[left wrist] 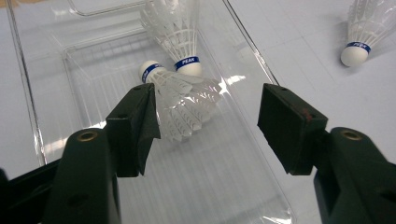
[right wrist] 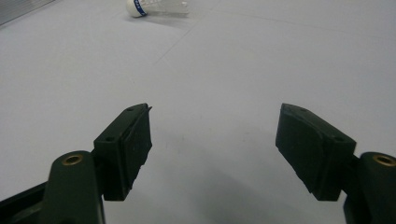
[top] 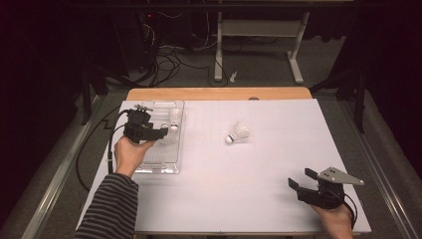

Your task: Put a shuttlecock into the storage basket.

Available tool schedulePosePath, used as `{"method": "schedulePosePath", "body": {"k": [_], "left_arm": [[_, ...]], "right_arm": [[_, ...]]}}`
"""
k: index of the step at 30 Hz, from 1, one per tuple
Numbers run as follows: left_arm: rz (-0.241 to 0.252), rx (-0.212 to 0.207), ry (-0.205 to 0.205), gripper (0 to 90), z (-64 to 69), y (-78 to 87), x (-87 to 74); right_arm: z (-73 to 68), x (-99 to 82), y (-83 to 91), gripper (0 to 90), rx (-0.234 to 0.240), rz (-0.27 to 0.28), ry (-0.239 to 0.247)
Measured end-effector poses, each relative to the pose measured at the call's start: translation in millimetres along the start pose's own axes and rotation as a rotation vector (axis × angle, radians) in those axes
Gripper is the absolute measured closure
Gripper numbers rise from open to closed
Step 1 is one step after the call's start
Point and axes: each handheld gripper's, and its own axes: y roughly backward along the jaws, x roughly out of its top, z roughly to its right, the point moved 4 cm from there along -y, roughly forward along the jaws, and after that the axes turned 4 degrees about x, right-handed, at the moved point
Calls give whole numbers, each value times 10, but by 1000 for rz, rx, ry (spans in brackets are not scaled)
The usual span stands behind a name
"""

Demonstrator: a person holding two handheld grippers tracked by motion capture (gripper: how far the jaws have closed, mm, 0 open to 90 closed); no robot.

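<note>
left gripper point(left wrist: 208, 121): jaws wide, empty | tray point(left wrist: 42, 84) shuttlecock point(left wrist: 187, 51) band: "peak"

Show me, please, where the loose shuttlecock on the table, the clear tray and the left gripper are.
loose shuttlecock point(top: 238, 133): high view, on its feather skirt.
clear tray point(top: 158, 168): high view, on its near rim.
left gripper point(left wrist: 208, 126): left gripper view, midway between its two open black jaws.

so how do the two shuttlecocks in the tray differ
The lying shuttlecock rests on its side in the tray, its cork toward the far end; the standing shuttlecock sits cork-down, feathers up. The lying one is between the open left gripper's jaws; the standing one is beyond them. Both are white with a blue band.
</note>
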Motion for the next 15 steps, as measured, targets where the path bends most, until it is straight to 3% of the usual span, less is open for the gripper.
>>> {"method": "schedulePosePath", "body": {"k": [3, 7, 15], "left_arm": [[19, 2, -32, 383, 32, 32, -15], [28, -18, -45, 382, 79, 76, -44], [30, -30, -45, 382, 86, 107, -89]], "right_arm": [[0, 0, 0, 274, 0, 0, 0], [0, 0, -1, 274, 0, -1, 1], [-2, 1, 1, 275, -1, 0, 1]]}}
